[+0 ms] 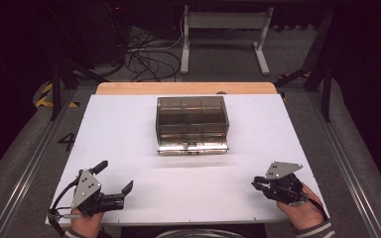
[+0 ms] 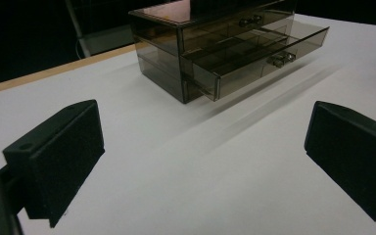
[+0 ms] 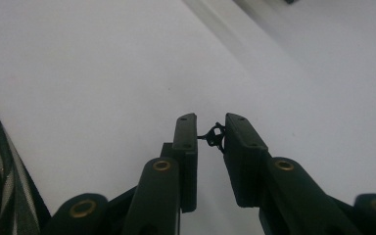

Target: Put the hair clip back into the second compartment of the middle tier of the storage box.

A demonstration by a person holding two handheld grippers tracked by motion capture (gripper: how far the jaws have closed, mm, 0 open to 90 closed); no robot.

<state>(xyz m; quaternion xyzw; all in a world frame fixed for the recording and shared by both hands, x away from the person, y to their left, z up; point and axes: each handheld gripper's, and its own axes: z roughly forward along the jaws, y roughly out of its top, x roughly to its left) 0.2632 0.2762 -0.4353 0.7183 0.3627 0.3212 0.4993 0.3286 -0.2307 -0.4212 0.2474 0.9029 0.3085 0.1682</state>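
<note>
A smoky see-through drawer box stands on the white table top, centre and towards the far side. One of its drawers is pulled out towards me; it also shows as the drawer of the box. My left gripper rests at the near left corner, open, and nothing lies between its wide-apart pads. My right gripper sits at the near right. It is shut on a small black object pinched at its tips.
A wooden strip edges the table's far side. Metal rails run along both sides. Cables and a white stand are on the floor beyond. A striped sleeve enters at the bottom right.
</note>
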